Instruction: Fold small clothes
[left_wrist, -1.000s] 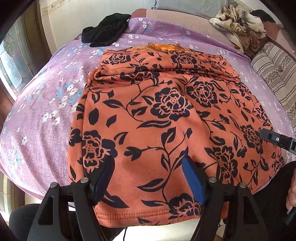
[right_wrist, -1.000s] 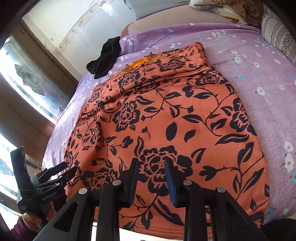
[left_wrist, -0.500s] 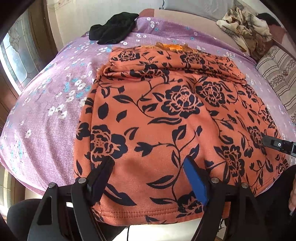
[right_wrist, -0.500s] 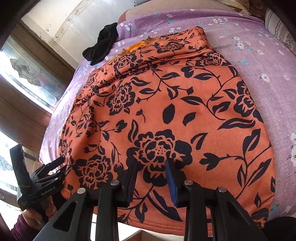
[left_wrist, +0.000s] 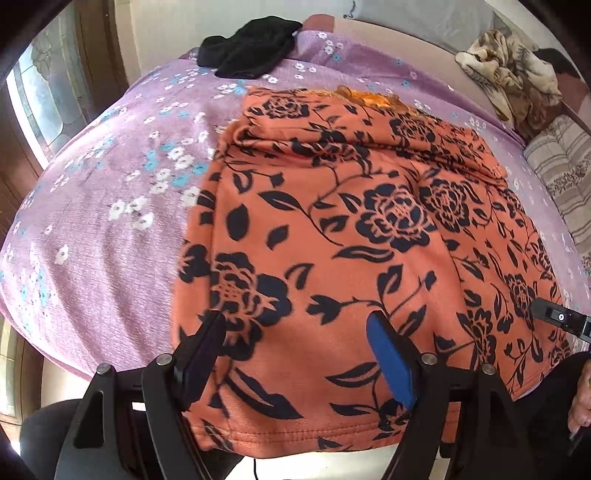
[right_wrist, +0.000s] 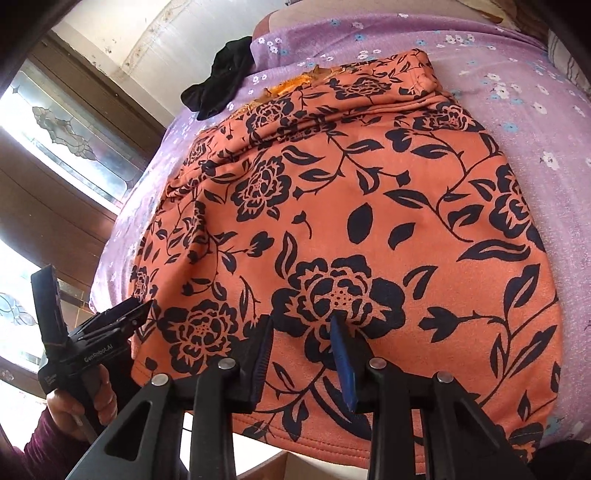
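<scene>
You see an orange cloth (left_wrist: 354, 266) with big black flowers, leaves and vines all over it. Your bed cover (left_wrist: 110, 206) is purple with little white and blue flowers. A black cloth (left_wrist: 251, 48) lies at the far end. Your left gripper (left_wrist: 295, 354) is black, with one blue pad (left_wrist: 388, 365). The pillow (left_wrist: 561, 173) has grey and cream stripes.

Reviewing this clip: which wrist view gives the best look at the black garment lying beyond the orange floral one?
The left wrist view: the black garment shows whole on the purple bedcover, clear of the orange floral garment. In the right wrist view it is smaller, at the bedcover's far edge against the wall, its shape harder to read.
</scene>
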